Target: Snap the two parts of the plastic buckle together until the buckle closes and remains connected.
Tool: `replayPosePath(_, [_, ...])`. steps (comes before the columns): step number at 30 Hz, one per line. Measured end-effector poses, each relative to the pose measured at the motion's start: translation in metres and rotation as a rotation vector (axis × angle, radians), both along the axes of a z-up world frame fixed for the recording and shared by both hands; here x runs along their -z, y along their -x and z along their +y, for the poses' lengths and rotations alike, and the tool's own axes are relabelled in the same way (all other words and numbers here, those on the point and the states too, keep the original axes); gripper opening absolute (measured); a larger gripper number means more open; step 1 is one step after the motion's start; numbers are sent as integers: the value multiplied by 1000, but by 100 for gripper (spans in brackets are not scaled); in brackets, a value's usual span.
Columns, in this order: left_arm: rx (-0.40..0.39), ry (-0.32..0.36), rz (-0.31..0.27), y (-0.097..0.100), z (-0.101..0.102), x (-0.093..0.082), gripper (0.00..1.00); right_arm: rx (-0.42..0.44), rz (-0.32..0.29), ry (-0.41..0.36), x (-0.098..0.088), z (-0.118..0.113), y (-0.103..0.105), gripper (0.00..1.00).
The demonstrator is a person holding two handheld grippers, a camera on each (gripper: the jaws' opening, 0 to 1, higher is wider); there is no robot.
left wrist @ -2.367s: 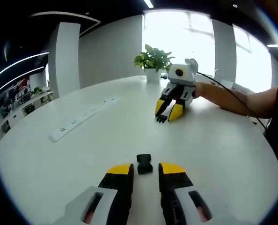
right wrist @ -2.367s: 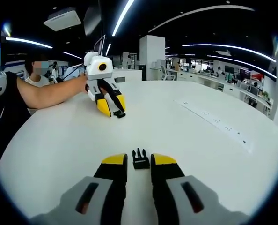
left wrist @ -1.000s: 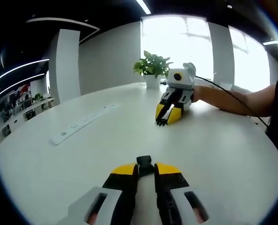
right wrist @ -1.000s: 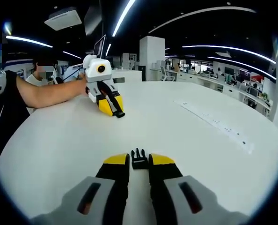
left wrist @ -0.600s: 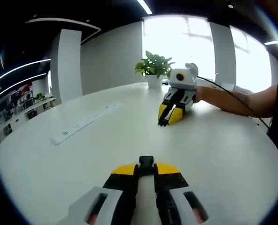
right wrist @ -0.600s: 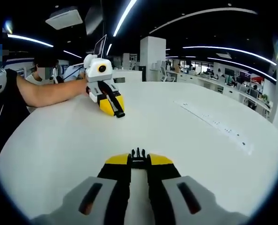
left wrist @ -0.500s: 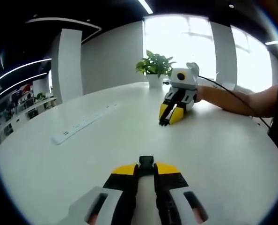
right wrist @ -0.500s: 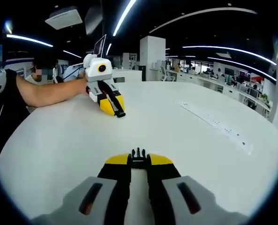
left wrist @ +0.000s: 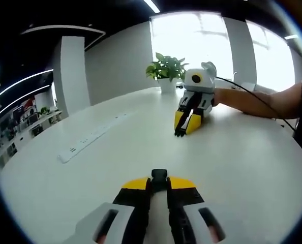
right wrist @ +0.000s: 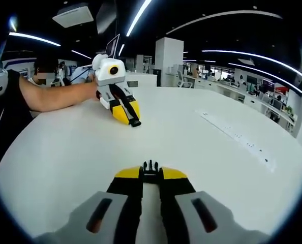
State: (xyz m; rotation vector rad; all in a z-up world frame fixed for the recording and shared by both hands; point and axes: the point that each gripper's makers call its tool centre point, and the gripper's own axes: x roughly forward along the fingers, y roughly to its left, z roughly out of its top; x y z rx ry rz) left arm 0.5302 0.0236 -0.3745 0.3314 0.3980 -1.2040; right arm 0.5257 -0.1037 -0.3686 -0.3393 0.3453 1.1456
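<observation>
Between my left gripper's (left wrist: 158,184) yellow-tipped jaws sits the black socket half of the buckle (left wrist: 158,176), and the jaws are shut on it just above the white table (left wrist: 242,168). My right gripper (right wrist: 150,177) is shut on the pronged half of the buckle (right wrist: 150,167), prongs pointing forward. Across the table, the left gripper view has the right gripper (left wrist: 187,118) with its black piece at the tip. Likewise the left gripper (right wrist: 121,108) stands far off in the right gripper view, with the socket half (right wrist: 135,122) at its tip. The two halves are well apart.
A long white power strip (left wrist: 92,136) (right wrist: 237,137) lies on the round table. A potted plant (left wrist: 166,70) stands at the far edge. A person's forearm (left wrist: 252,101) (right wrist: 59,96) reaches in behind each far gripper. Open table surface lies between the grippers.
Both grippers went from open around their buckle halves to shut on them. Since then the views have shifted slightly, and the far gripper looks a little nearer.
</observation>
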Motion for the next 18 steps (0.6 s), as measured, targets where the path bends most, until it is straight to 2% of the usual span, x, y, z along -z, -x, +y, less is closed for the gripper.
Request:
replayPosePath(11, [20, 17, 20, 2, -1, 0, 10, -2, 10, -6, 0, 2, 4, 10])
replayPosePath(14, [15, 28, 54, 3, 1, 1, 10, -1, 13, -7, 0, 2, 2, 11])
replayPosePath(18, [10, 31, 60, 4, 3, 1, 10, 2, 11, -6, 0, 2, 4, 11])
